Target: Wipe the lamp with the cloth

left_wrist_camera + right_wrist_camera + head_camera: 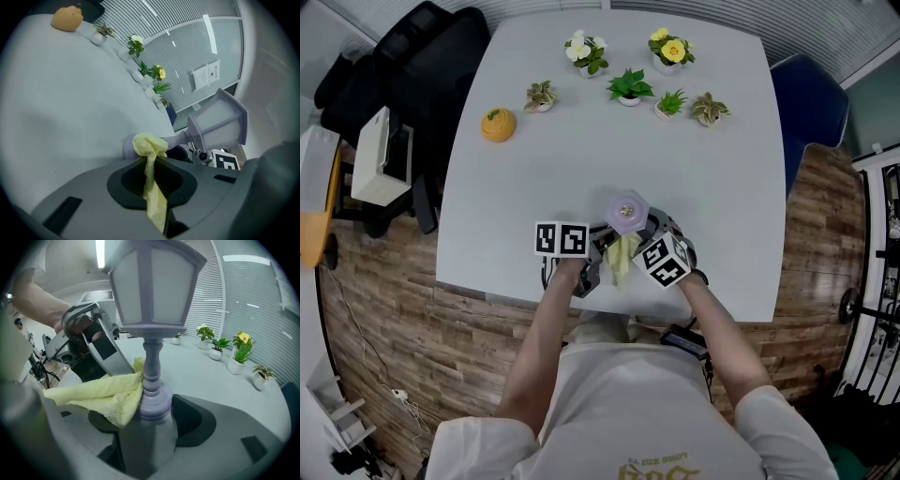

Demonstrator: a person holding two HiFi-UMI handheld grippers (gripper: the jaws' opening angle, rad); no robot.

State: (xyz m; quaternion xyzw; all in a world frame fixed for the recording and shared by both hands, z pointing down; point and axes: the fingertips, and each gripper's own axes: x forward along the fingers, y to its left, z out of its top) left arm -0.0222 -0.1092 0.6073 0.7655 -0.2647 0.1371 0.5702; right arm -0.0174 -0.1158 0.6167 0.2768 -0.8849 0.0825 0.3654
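Near table's (581, 178) front edge: lamp (627, 213) upright, base clamped between right gripper (151, 430) jaws. Left gripper (151, 164) jaws closed on yellow cloth (149, 146); cloth's bunched end pressed against lamp's stem just above base, tail trailing back through jaws. Grippers close together, one either side of lamp. Far side of table: small potted plants (629, 86), orange round thing (498, 125), well apart from lamp.

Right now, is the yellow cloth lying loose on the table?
No, the left hand-held gripper clamps the yellow cloth against the lilac lantern-shaped lamp.
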